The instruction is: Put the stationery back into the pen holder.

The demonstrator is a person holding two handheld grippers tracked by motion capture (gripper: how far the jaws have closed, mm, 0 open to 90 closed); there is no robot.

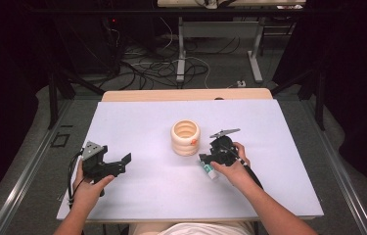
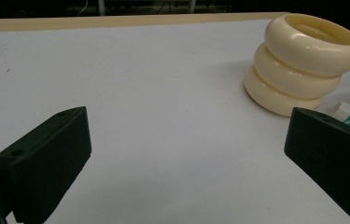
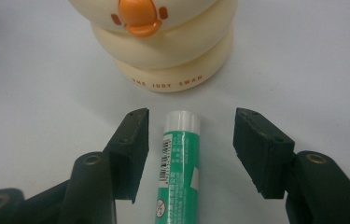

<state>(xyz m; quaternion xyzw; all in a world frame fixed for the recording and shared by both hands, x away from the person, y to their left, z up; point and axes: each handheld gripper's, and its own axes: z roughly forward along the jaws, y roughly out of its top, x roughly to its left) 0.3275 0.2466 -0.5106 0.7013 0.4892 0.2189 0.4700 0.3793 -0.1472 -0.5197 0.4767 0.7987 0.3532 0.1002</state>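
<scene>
Cream-coloured holder (image 1: 185,137) at the middle of the frame, ribbed in three rounded rings, and up close it wears an orange beak with two small reddish dots and brown lettering along its base. The glue stick (image 3: 178,163) lower centre is green with white print, a barcode and a white cap. Both sets of tongs, left (image 2: 182,158) and right (image 3: 190,149), are plain black. The table (image 1: 142,122) is white, with a light wooden edge along its top.

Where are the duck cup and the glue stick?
Duck cup (image 3: 140,18), right gripper view, on its orange beak.
Glue stick (image 3: 177,177), right gripper view, on its green label, between the open jaws.
</scene>
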